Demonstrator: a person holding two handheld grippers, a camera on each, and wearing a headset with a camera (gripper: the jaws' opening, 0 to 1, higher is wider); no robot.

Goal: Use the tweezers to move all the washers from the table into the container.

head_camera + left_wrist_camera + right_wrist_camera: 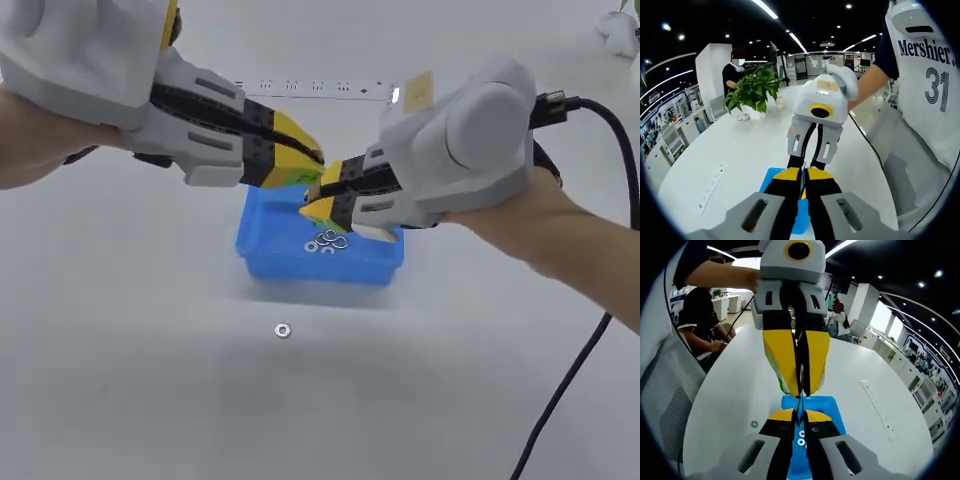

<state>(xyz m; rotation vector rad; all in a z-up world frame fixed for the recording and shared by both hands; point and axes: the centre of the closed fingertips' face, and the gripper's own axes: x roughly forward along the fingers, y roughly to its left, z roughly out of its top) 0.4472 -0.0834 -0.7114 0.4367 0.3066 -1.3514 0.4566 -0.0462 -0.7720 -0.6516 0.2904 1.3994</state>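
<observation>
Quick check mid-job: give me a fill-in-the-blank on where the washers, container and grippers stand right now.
1. The washers already moved lie inside the ___ container.
2. One washer lies on the ___, outside the container.
3. The left gripper and right gripper meet tip to tip, both shut on the thin tweezers, above the ___.
Missing words: blue; table; container.

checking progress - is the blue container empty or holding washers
Not empty: several washers lie clustered on the blue container floor; one washer sits outside on the table.
</observation>
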